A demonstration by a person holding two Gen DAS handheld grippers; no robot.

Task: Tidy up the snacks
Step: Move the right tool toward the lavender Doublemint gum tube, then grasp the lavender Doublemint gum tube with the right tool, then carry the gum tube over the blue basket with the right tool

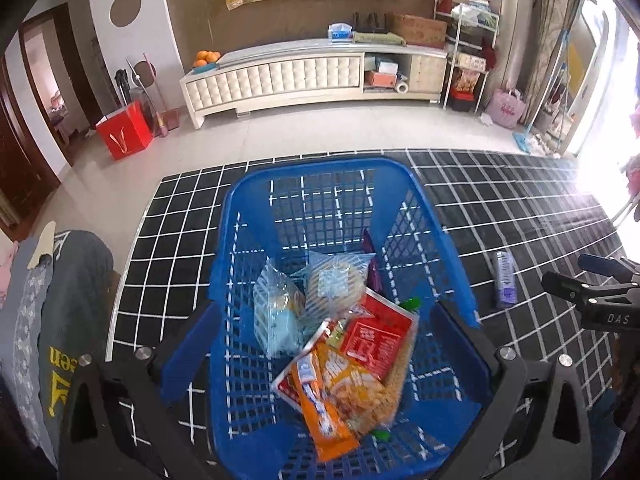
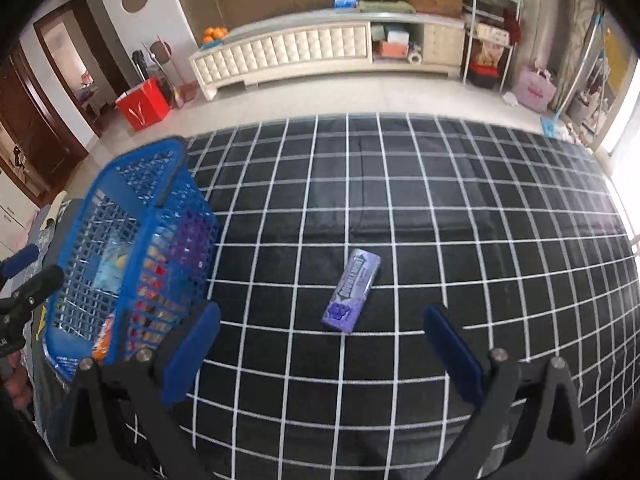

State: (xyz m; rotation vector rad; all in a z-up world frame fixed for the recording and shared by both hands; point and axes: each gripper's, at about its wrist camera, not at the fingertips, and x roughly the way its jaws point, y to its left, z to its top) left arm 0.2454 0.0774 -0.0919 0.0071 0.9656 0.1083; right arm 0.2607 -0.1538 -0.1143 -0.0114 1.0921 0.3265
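- Both tools stand wide open and grip nothing: my left tool [image 1: 320, 336] hangs over the blue basket [image 1: 256, 196], and my right tool [image 2: 322, 344] hangs over the black cloth with the white grid [image 2: 440, 200].
- On my left tool, the blue pads [image 1: 188, 348] sit apart on either side of the basket's near end, and the snacks show between them.
- Inside the basket I see an orange snack bag [image 1: 340, 392] nearest me, with a red packet [image 1: 376, 340] just behind it and touching it.
- Farther in lie two clear wrapped buns with blue stripes: one [image 1: 276, 316] to the left, the other [image 1: 336, 284] beside it and partly over the red packet.
- A dark purple wrapper [image 1: 370, 256] stands against the basket's right wall; I cannot read what it is.
- One purple gum pack [image 2: 352, 292] lies flat on the cloth, outside the basket and well to its right, tilted so that its far end leans right.
- In the right view, that pack lies between the spread pads of my right tool and a little ahead of them, touching neither.
- From the left view, the same pack shows as a small pale strip on the cloth beyond the basket's right wall.
- Behind the cloth stands a long cream cabinet [image 2: 288, 52] with oranges [image 2: 216, 34] on its left end, and a red bag [image 2: 144, 104] sits on the floor to its left.
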